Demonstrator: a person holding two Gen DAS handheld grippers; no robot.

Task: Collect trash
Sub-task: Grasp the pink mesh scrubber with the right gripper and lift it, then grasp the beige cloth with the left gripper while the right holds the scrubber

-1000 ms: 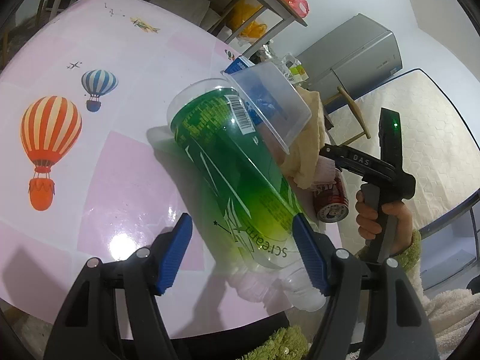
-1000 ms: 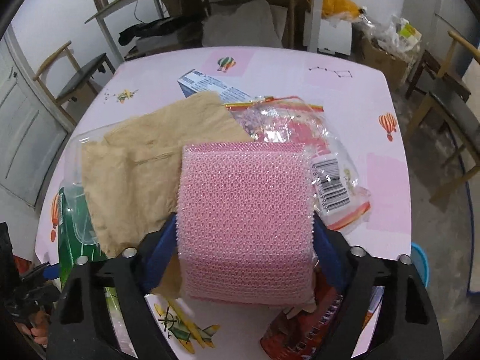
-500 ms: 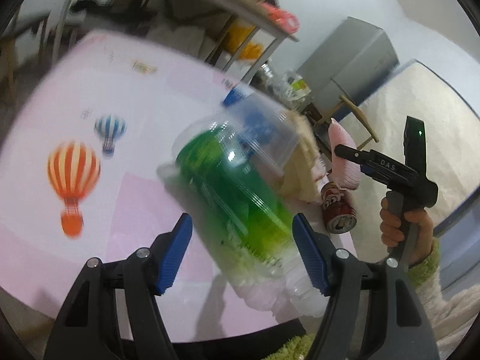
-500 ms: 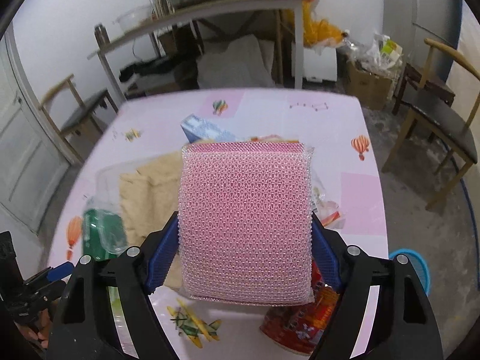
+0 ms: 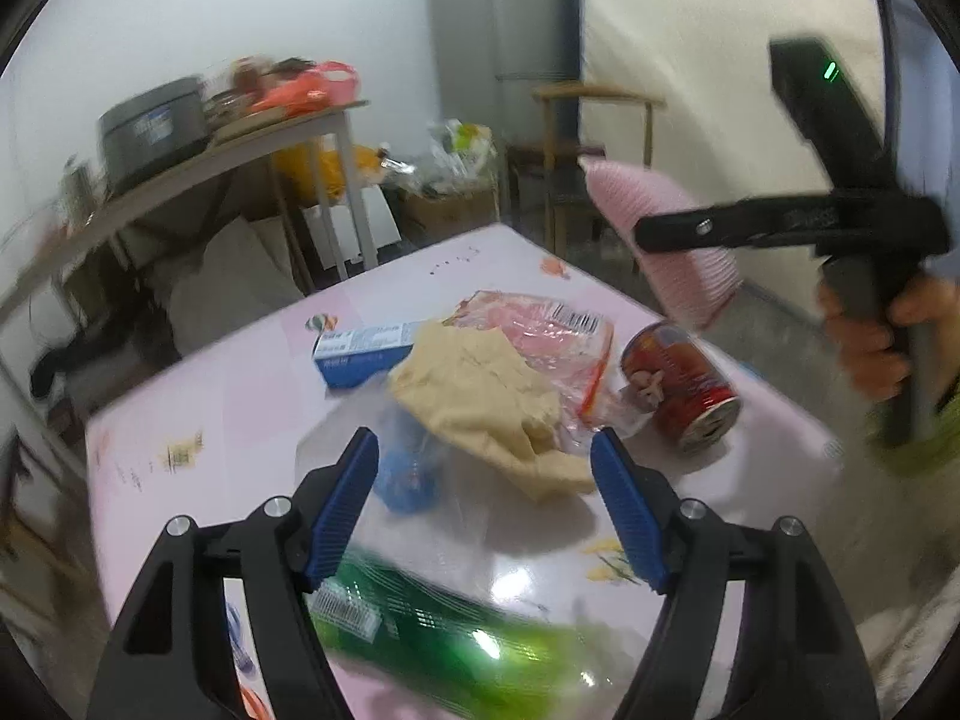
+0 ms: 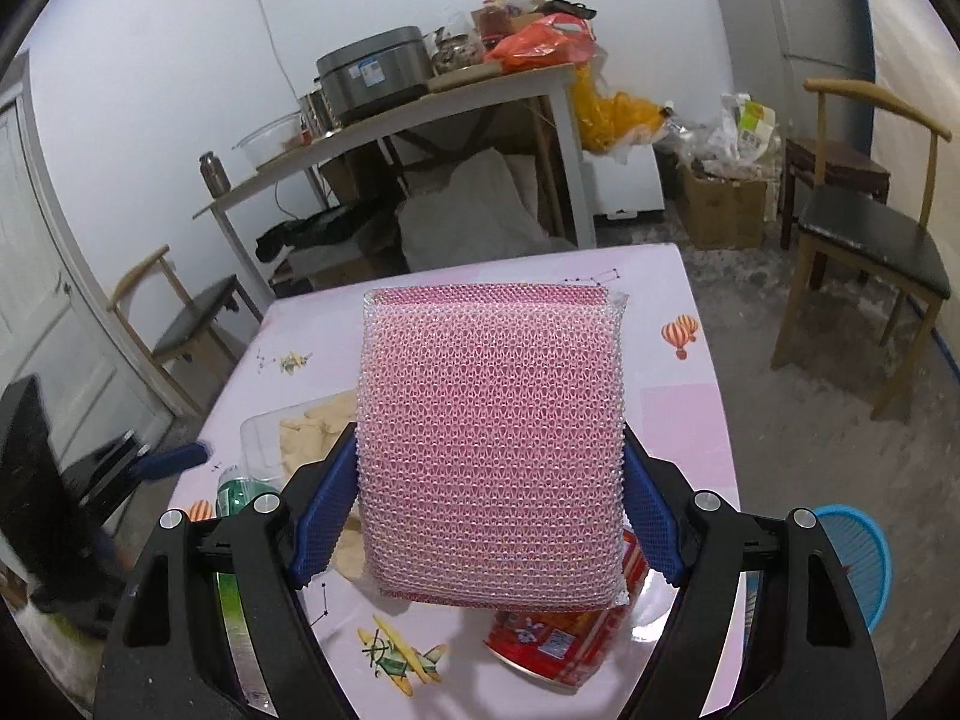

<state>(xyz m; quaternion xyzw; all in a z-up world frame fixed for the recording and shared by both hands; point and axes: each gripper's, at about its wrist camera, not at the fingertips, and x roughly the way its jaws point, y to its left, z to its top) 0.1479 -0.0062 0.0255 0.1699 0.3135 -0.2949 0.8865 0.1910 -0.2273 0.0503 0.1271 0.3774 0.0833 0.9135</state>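
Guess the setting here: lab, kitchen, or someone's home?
Most likely a lived-in home, a kitchen-dining room: a rice cooker on a cluttered side table, a grey fridge against the wall, and wooden chairs around a pink balloon-print table.

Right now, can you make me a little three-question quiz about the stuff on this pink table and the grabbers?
1. True or false: the right gripper is clamped on the pink mesh sponge.
2. What lies on its side beside the crumpled tan paper? A) red can B) glass jar C) spoon
3. Fill in: the left gripper is ____, with nothing between its fingers.

Key
1. True.
2. A, the red can.
3. Open; the green bottle lies on the table below it.
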